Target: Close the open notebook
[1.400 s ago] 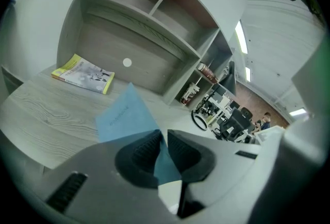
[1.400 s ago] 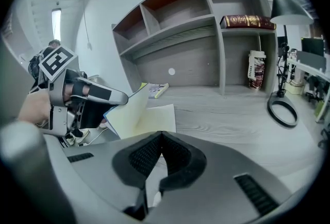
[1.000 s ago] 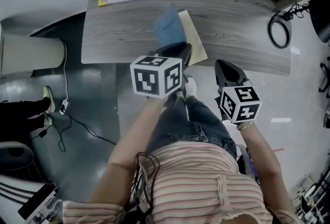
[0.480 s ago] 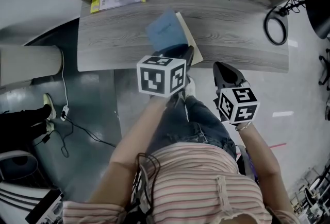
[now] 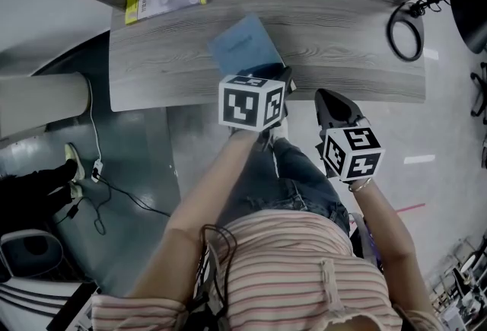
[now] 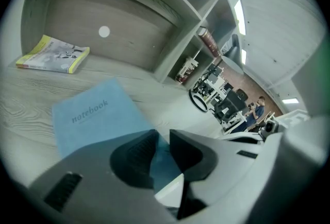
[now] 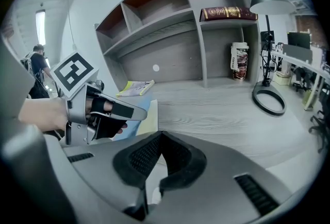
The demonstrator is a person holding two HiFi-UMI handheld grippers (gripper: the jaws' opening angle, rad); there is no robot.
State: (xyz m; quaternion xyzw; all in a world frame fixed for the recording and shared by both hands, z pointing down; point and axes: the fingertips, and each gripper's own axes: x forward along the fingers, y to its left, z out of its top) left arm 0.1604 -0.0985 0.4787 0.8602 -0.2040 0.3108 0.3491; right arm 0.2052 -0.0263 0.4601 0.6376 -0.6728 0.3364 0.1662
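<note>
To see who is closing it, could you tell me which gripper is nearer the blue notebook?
Left. The left gripper is at the near edge of the notebook, jaws on its blue cover; the right gripper hangs apart to its right, jaws together.

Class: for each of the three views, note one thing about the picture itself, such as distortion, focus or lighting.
Head view: evenly lit, the desk edge bowed. Left gripper view: heavy fisheye inside a dark round border; near jaws soft, the word printed on the blue notebook legible. Right gripper view: same fisheye curves the shelves.
</note>
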